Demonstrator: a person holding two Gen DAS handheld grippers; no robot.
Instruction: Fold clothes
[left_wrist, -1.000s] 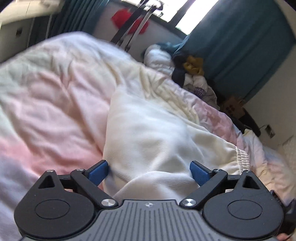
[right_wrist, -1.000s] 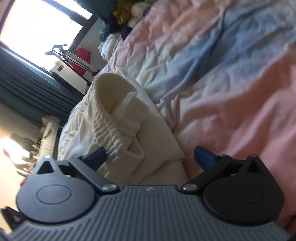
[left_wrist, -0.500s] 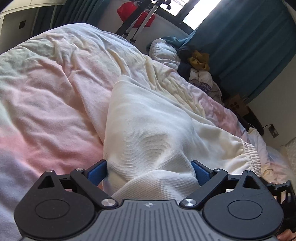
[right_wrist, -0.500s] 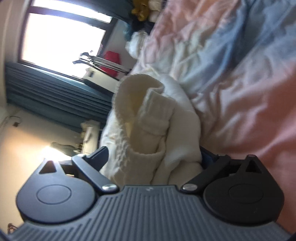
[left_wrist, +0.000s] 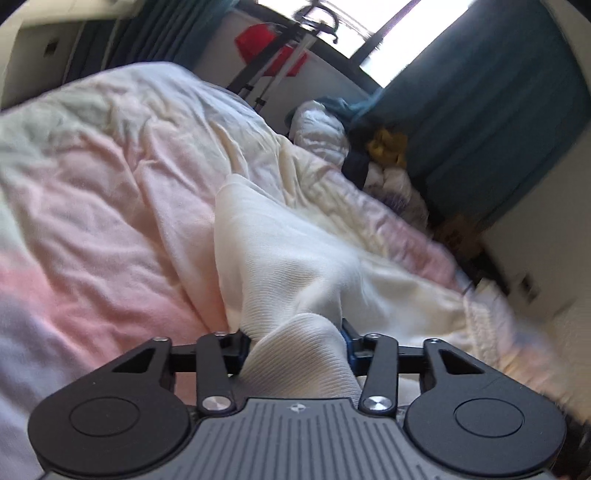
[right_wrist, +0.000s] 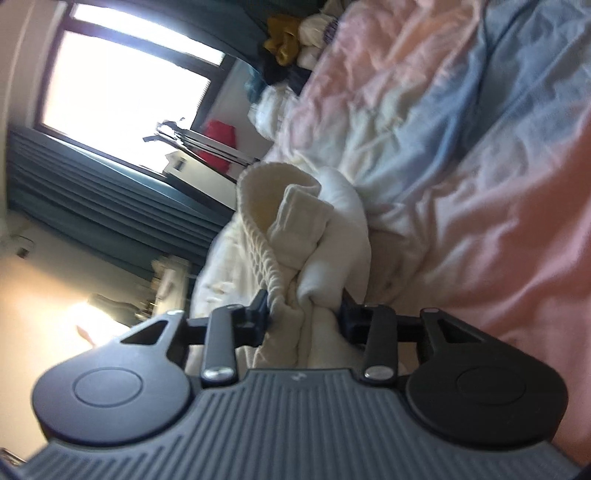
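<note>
A cream knit garment (left_wrist: 295, 266) lies on a bed. In the left wrist view my left gripper (left_wrist: 295, 341) is closing its jaws on a bunched fold of that garment, and the blue pads press the cloth from both sides. In the right wrist view my right gripper (right_wrist: 304, 310) is closing on the cream garment (right_wrist: 295, 221) near its ribbed waistband and a cuffed end, with cloth squeezed between the pads. The fabric rises from both grips.
A pink, cream and blue duvet (left_wrist: 92, 206) covers the bed (right_wrist: 498, 184). A pile of clothes (left_wrist: 384, 155) sits at the far end beside teal curtains (left_wrist: 498, 110). A red item and a metal rack (left_wrist: 273, 48) stand under the bright window (right_wrist: 122, 85).
Both grippers went from wide open around the garment to closed tight on bunched cloth. The right gripper tilted and rose a little, and the waistband end lifted with it.
</note>
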